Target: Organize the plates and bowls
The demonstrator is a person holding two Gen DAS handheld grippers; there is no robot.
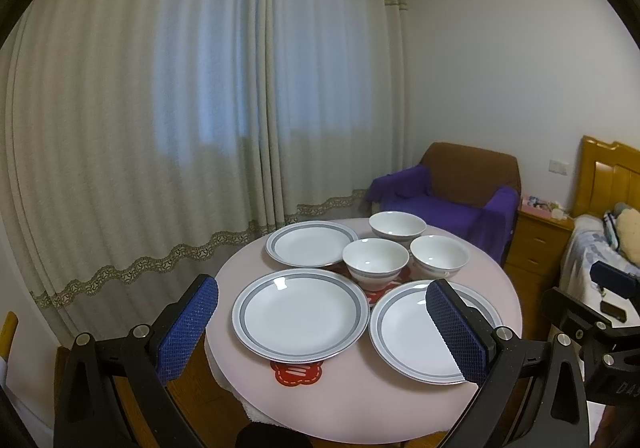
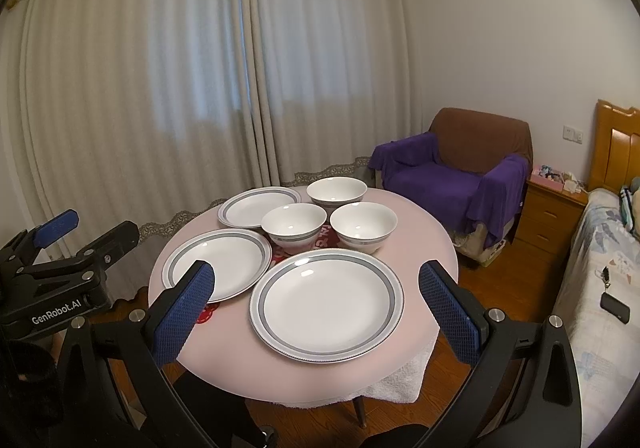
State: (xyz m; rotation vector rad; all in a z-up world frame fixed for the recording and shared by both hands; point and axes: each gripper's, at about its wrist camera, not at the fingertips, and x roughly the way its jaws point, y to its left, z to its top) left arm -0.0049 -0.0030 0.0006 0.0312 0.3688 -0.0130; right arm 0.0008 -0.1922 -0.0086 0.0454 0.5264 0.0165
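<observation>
Left tool point(image 1: 322, 322): held above the near edge of the surface, blue pads spread wide, nothing between them.
Right tool point(image 2: 316, 314): likewise spread wide and empty, hovering over the near side; the left tool's black body shows at the left edge of its view.
Surface point(image 2: 224, 360): round, pale pink top with a white cloth hanging below its near rim.
Near-right plate point(image 2: 326, 305): white with a grey band, lying flat, framed between the right tool's pads in the right wrist view.
Near-left plate point(image 1: 300, 314): same pattern, flat, just beside the near-right plate – its near edge rests over a red flower-shaped mat point(image 1: 297, 371).
Front-left bowl point(image 2: 294, 227): upright, white with a grey band, behind the two near plates.
Front-right bowl point(image 2: 363, 227): upright, just beside the front-left bowl; whether they touch I cannot tell.
Red mat under the bowls point(image 2: 324, 238): only slivers show, so its shape is perhaps like the other mat.
Far plate point(image 1: 311, 243): flat, at the far left, close beside the front-left bowl.
Rear bowl point(image 2: 337, 191): upright, behind the other two bowls – the farthest dish.
Armchair point(image 2: 460, 171): brown, draped in purple cloth, beyond the surface.
Curtains point(image 1: 160, 107): pale, closed, along the back wall.
</observation>
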